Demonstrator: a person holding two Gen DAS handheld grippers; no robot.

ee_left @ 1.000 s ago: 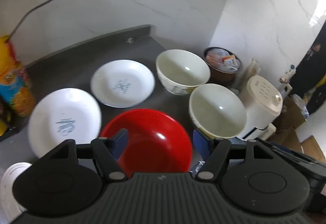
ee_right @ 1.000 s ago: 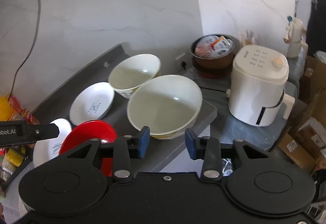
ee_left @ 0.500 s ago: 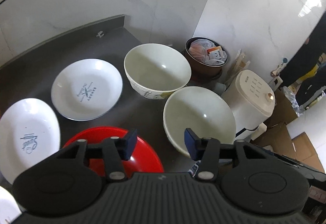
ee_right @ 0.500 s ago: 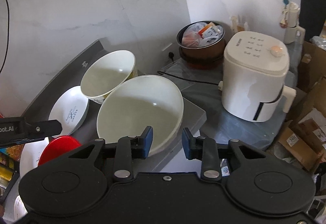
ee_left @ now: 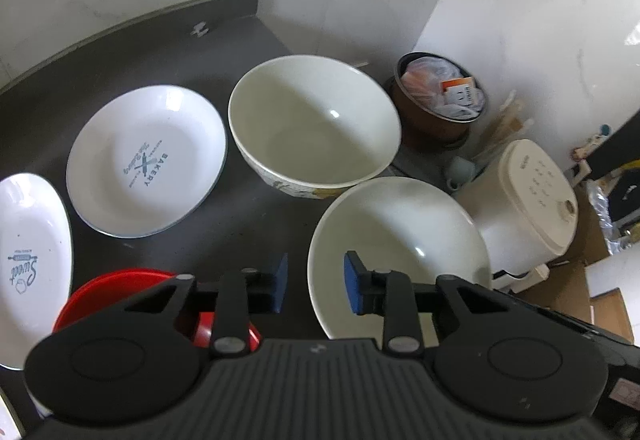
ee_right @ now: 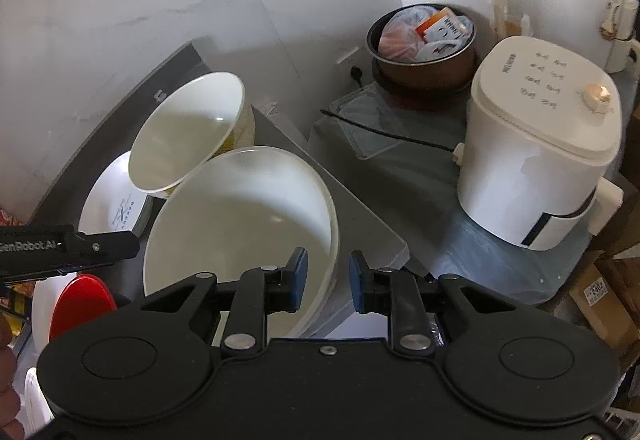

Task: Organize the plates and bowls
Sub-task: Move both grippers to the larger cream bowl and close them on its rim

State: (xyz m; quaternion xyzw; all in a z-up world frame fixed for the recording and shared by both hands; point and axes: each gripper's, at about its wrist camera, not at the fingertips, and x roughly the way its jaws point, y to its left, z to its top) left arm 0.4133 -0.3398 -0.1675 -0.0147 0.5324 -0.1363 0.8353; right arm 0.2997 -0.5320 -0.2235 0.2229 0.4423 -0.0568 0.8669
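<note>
Both hand-held grippers have closed in on the near bowl (ee_left: 400, 252): the left hand-held gripper (ee_left: 314, 282) and right hand-held gripper (ee_right: 325, 282), each spread, straddle its rim at nine and three o'clock, ready to lift.

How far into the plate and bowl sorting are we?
Early. Done: nothing stacked; the BAKERY plate, Sweet plate, red bowl and far cream bowl lie separately on the counter. In hand: right gripper straddles the near cream bowl rim, jaws open; left gripper open beside it. Left: all the grouping.
</note>
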